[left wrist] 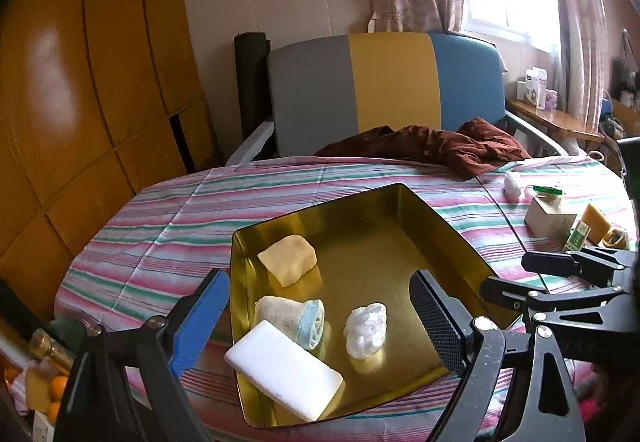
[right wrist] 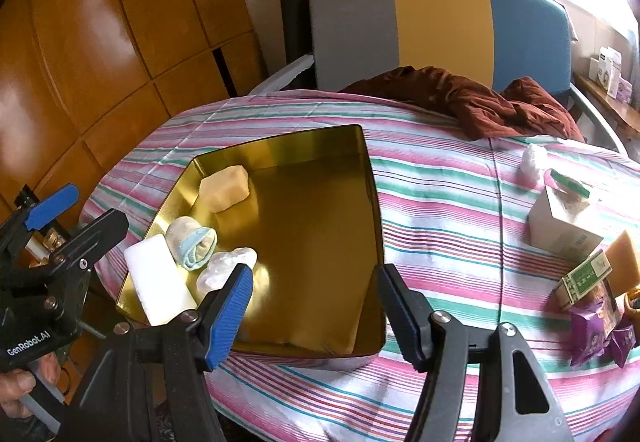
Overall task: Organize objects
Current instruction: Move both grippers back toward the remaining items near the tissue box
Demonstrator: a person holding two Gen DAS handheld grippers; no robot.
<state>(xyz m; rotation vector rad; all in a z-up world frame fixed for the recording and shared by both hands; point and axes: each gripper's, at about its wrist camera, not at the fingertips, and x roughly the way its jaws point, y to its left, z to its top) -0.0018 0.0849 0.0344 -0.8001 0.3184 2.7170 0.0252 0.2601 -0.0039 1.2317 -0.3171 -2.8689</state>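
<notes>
The one legible marking is "GenRobot.AI", in white letters on the black body of the left gripper (right wrist: 52, 238), at about eight o'clock in the right wrist view. A small green-and-white carton (right wrist: 586, 276) at about three o'clock carries print too small to read. The white box (right wrist: 560, 218) just above it and the boxes on the far shelf (left wrist: 536, 86) show print that is blurred beyond reading.
</notes>
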